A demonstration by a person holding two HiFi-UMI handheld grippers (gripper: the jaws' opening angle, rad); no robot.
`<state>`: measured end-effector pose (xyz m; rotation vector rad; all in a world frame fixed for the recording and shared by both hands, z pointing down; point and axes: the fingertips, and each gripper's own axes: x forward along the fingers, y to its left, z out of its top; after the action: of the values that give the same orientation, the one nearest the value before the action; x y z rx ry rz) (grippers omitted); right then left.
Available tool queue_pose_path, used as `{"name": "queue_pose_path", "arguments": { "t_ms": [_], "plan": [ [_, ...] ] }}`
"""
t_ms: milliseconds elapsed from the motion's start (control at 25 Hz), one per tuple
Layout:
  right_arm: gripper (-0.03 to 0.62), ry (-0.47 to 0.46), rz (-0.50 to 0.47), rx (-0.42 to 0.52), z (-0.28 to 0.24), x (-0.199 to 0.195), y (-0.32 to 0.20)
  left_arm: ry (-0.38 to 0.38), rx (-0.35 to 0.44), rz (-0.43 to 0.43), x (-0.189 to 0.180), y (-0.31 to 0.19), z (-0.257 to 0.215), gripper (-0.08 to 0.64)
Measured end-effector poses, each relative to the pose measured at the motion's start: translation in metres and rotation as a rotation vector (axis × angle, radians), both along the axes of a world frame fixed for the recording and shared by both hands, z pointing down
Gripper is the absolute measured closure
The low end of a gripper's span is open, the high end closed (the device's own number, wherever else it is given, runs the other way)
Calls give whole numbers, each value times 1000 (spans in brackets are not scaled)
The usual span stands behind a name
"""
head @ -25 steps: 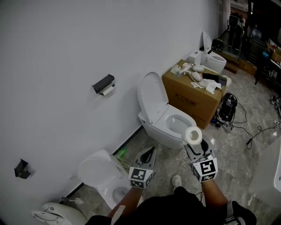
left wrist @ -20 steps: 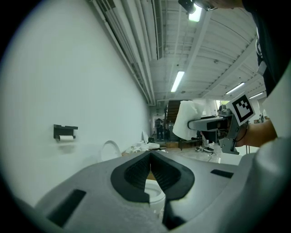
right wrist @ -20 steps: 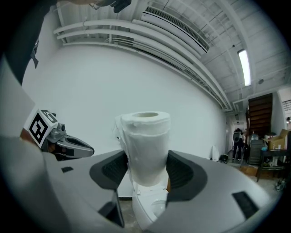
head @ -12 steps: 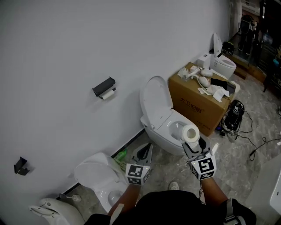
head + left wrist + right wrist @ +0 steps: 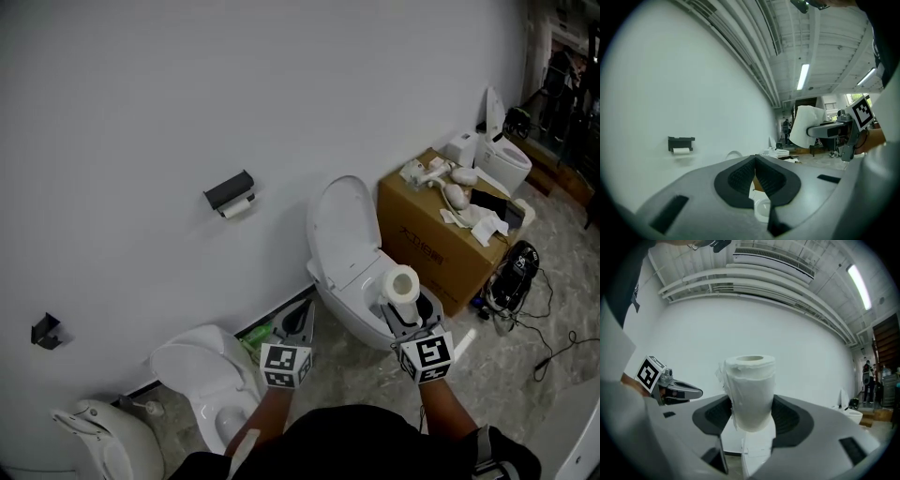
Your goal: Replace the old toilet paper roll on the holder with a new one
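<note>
Two pairs of tongs sit nearest, held out level from the person's chest and aimed toward the wall. The left tongs (image 5: 754, 161) have their jaws pressed together with nothing between them, which I take as keeping that hand free for the spent roll. The right tongs (image 5: 750, 416) are clamped on the new toilet paper roll (image 5: 749, 385), with the pads on opposite sides of its lower half. It stands upright with the core hole facing up and a loose edge of sheet hanging down one side; carried like this it should neither slip nor unwind. Beyond them lies the marbled floor (image 5: 516, 384), where a white toilet (image 5: 342, 234) with its lid raised stands against the wall, and a cardboard box (image 5: 427, 248) beside it carries loose white items. Farther off, higher on the white wall (image 5: 141, 94) and left of the toilet, hangs the black holder (image 5: 228, 189) with the old roll (image 5: 238, 207), worn thin, tucked under its cover. Both tongs are well apart from it, so the swap has not begun, and closing that gap looks like the step in hand.
</note>
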<state>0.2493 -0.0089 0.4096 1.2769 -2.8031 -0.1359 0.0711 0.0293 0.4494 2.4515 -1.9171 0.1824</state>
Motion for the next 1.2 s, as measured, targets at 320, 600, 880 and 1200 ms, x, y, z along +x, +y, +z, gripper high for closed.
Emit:
{"name": "queue_pose_path", "arguments": {
  "t_ms": [320,600,880,1200],
  "plan": [
    [334,-78,-103,-27,-6,-30,-32,-30,15,-151,-54,-18,-14,554],
    [334,-104,-192,-34,-8,-87,-60,-18,30,-246,-110,-38,-18,552],
    [334,-97,-254,-24,-14,-158,-97,-8,55,-264,-161,-75,-24,552],
    [334,-44,-304,16,-13,-242,-134,-62,49,-267,-226,-103,-23,554]
  ]
}}
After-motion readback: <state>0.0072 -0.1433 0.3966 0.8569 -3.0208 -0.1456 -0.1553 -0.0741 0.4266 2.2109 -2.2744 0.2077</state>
